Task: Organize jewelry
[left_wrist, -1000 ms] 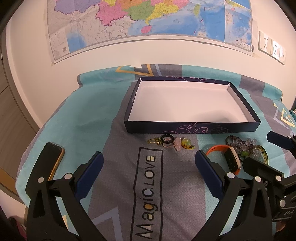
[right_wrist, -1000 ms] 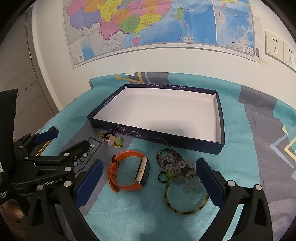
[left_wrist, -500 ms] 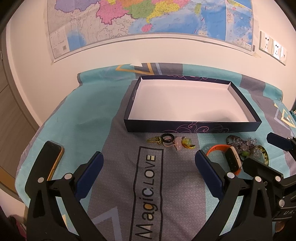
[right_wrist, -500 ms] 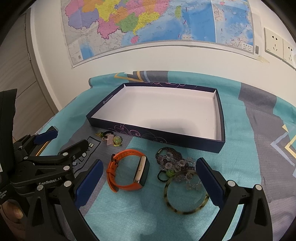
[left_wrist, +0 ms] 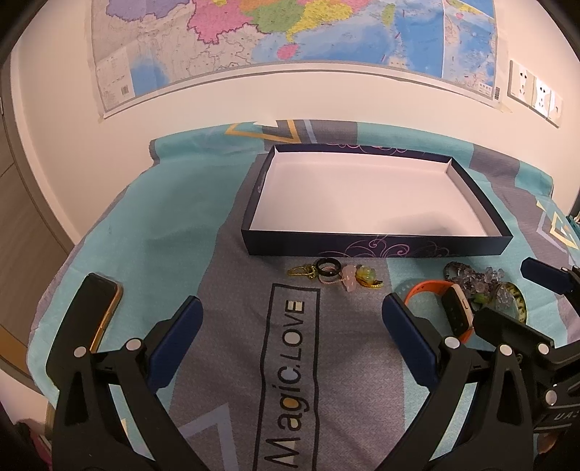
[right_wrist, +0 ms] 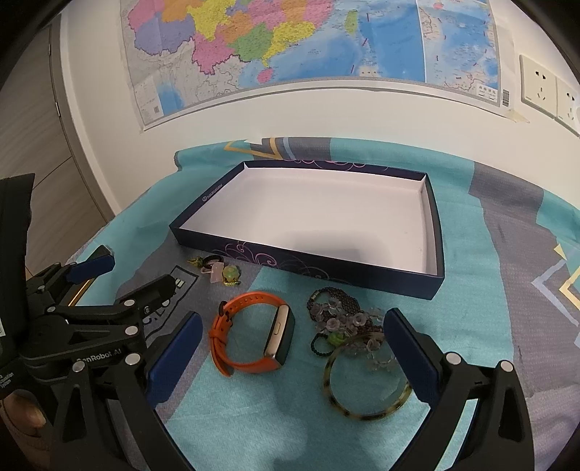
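An empty dark blue box (left_wrist: 377, 247) with a white inside, also in the right wrist view (right_wrist: 308, 262), lies on the cloth. In front of it lie small rings and charms (left_wrist: 335, 274) (right_wrist: 221, 270), an orange-strapped watch (right_wrist: 253, 335) (left_wrist: 446, 302), a pile of beaded bracelets (right_wrist: 340, 320) (left_wrist: 475, 277) and a mottled green bangle (right_wrist: 366, 380). My left gripper (left_wrist: 290, 329) is open and empty, hovering before the charms. My right gripper (right_wrist: 290, 344) is open and empty, straddling the watch and bangle from above.
A phone (left_wrist: 98, 311) lies at the table's left edge. The patterned cloth (left_wrist: 290, 362) covers the table. A wall with a map (left_wrist: 290, 32) and sockets (right_wrist: 540, 87) stands behind. The left gripper body (right_wrist: 72, 326) shows in the right wrist view.
Both grippers have drifted very slightly; the right one has eased a little closer to the watch and bangle. Nothing was taken hold of.
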A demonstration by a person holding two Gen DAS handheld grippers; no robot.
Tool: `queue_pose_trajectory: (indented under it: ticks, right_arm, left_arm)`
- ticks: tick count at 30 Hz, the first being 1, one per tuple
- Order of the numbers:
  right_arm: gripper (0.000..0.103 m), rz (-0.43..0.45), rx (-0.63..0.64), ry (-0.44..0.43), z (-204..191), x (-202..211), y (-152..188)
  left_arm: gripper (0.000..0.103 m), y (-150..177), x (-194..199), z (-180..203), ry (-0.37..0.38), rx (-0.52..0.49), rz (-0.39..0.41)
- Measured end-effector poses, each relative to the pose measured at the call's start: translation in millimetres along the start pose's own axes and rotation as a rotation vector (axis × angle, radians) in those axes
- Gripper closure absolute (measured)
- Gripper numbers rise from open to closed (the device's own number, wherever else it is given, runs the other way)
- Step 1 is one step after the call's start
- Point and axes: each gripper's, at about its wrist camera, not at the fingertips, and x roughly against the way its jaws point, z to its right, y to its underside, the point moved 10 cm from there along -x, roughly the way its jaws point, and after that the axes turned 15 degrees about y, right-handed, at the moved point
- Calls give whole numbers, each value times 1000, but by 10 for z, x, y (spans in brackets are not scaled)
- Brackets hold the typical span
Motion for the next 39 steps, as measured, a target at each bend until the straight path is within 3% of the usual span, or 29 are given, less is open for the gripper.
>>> queue_pose_trajectory:
  ticks: [39]
  right_arm:
    - [6,-36,-10,-4,110,-104,60]
  left_arm:
    - [6,89,-208,124,58,-30,-62]
